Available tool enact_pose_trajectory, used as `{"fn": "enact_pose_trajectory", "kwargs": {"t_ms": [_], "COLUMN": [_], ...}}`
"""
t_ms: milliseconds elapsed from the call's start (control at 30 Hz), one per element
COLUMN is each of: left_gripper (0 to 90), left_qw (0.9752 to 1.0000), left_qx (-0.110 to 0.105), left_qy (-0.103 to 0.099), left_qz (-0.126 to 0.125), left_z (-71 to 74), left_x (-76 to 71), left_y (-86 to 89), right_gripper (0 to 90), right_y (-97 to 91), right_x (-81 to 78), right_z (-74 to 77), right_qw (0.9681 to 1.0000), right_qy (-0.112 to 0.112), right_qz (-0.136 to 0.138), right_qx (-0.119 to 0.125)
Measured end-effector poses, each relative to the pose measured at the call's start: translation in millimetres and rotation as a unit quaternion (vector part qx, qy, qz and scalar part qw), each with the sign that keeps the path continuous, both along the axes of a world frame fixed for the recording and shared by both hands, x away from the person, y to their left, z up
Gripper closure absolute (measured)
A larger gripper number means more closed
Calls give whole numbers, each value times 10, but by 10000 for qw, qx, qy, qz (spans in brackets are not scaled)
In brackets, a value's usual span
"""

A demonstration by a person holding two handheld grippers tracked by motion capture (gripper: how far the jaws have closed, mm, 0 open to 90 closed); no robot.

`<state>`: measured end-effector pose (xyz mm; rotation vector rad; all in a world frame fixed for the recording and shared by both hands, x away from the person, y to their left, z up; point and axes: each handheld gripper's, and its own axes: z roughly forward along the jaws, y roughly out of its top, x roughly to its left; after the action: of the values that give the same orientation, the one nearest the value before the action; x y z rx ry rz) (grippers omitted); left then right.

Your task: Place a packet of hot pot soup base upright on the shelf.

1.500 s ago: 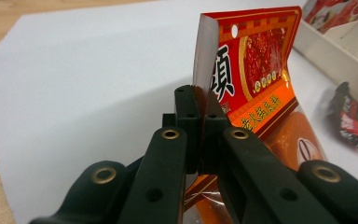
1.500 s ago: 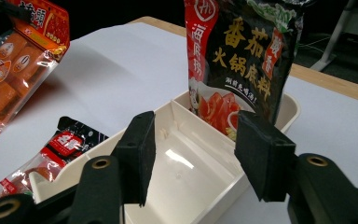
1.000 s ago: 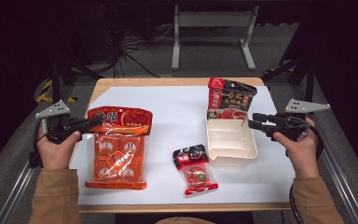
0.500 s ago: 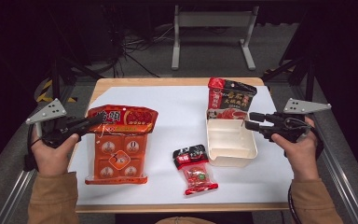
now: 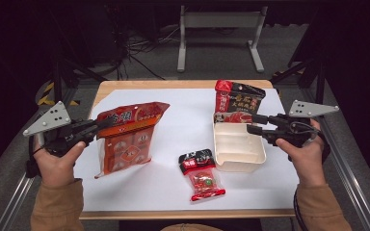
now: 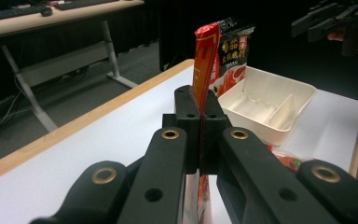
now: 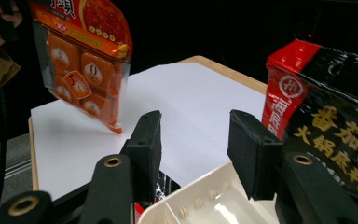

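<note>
The left tool (image 5: 107, 124) pinches the top edge of the flat orange plastic snack bag (image 5: 126, 139), lifting it off the white-papered tabletop (image 5: 183, 125), while the right tool (image 5: 253, 123), jaws just opening and empty, hovers over the cream divided plastic tray (image 5: 237, 149).

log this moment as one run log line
left gripper: shut on orange packet, lifting | right gripper: jaws just opening, nothing between, over white tray
</note>
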<state>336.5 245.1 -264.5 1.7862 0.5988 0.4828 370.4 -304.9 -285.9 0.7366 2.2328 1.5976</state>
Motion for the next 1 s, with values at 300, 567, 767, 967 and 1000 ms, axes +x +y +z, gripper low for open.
{"fn": "enact_pose_trajectory", "kwargs": {"t_ms": [300,567,767,967,1000], "left_gripper": [900,900,900,900,900], "left_qw": [9997,9990,9981,9974,9974], "left_qx": [-157,-301,-350,-353,-352], "left_qy": [-163,-150,-214,-270,-275], "left_qz": [-48,-290,-462,-571,-566], "left_z": [44,52,88,110,110], "left_x": [20,56,49,37,32], "left_y": [-93,-226,-354,-437,-450], "right_gripper": [466,367,346,323,315], "right_y": [272,674,894,1060,1087], "right_x": [74,177,226,281,290], "right_z": [4,-33,-92,-184,-203], "right_qw": [9995,9976,9960,9953,9951], "right_qy": [-120,-198,-223,-168,-161], "right_qz": [283,660,865,950,968], "right_qx": [104,47,89,66,66]}}
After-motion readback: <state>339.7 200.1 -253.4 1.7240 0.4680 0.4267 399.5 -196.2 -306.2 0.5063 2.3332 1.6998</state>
